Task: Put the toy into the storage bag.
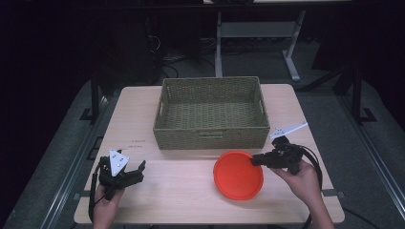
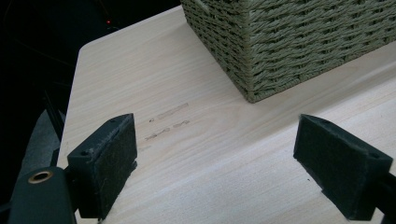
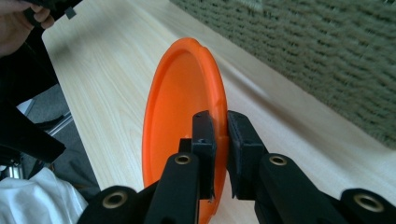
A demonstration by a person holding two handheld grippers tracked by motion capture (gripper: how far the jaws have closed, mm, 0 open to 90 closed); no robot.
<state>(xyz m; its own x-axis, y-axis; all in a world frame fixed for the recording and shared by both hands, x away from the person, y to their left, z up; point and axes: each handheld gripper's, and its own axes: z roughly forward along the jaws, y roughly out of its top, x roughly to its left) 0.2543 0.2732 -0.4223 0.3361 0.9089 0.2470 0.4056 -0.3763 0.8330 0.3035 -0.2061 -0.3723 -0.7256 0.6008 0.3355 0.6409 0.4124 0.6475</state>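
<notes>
Right gripper [image 1: 255, 160] fingers clamp the orange plate [image 1: 237, 175] rim — left gripper [image 1: 141, 168] fingers spread wide

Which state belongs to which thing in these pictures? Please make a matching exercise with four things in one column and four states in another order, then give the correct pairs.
Things:
1. orange plate
2. wicker basket
3. left gripper
4. right gripper

States:
A. empty, standing at the far side of the table
B. jaws wide apart over bare wood
C. clamped by its rim
D. jaws closed on a thin edge

Pairs: 1-C, 2-A, 3-B, 4-D
</notes>
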